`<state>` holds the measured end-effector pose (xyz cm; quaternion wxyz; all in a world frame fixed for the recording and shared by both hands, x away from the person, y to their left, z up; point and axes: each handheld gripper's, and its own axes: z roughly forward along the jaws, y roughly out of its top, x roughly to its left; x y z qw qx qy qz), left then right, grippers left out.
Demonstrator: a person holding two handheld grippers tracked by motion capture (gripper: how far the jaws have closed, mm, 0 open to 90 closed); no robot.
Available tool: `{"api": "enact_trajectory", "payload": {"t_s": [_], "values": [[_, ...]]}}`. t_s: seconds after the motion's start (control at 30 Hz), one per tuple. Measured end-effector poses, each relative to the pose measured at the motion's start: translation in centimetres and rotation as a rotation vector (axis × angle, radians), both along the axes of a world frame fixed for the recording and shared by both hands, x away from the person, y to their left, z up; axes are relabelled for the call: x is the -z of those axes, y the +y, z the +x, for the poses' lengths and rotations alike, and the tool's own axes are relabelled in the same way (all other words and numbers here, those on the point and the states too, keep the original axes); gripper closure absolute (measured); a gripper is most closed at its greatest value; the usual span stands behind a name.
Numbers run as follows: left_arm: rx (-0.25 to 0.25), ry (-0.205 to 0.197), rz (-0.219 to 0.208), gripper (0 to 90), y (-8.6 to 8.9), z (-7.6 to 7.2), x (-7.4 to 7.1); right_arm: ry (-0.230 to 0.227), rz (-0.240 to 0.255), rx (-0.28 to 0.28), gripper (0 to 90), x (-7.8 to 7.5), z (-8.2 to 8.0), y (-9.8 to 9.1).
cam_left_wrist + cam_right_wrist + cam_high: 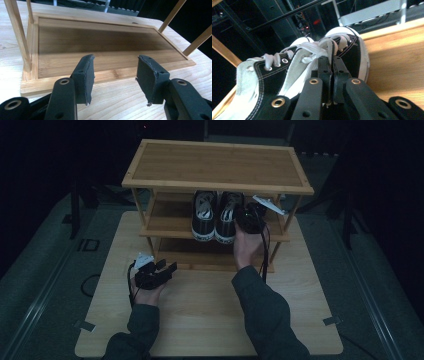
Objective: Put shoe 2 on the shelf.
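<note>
On the rack's (215,170) middle shelf, two black shoes (216,216) sit side by side. Our right gripper (331,65) has its jaws clenched on the right shoe's collar edge. Below the rack, our left gripper (113,75) rests on the table (210,315), jaws released. We judge the thin pinch could slip, or drag the neighbouring shoe.

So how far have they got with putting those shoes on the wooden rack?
Done: both black canvas sneakers sit side by side on the bamboo rack's middle shelf. In hand: the right gripper is shut on the right sneaker's collar. Left: letting go; the left gripper waits open by the bottom shelf.
</note>
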<state>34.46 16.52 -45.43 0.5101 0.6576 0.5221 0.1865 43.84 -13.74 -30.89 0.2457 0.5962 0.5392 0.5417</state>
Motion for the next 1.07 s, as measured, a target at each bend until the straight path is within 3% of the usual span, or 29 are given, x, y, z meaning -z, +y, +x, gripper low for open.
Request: {"api": "enact_trajectory", "payload": {"t_s": [0.2,0.33,0.43,0.5,0.87,1.07], "values": [[0.000,0.001,-0.001,48.8,0.0,0.0,0.0,-0.015,-0.011,-0.003,85.2,0.0,0.0,0.1],[0.001,0.002,-0.001,48.7,0.0,0.0,0.0,-0.051,-0.018,-0.012,74.8,0.2,-0.2,-0.1],[0.001,0.000,0.000,48.7,0.0,0.0,0.0,-0.091,-0.069,-0.025,68.7,0.3,-0.7,-0.3],[-0.001,0.001,0.000,48.7,0.0,0.0,0.0,-0.098,-0.070,-0.040,66.8,0.3,-1.0,-0.5],[-0.002,0.003,0.003,48.6,0.0,0.0,0.0,-0.158,-0.067,-0.113,61.6,-0.5,-3.7,-2.9],[-0.006,0.006,0.004,48.5,0.0,0.1,0.1,-0.174,-0.075,-0.151,60.3,0.4,-6.2,-4.3]]}}
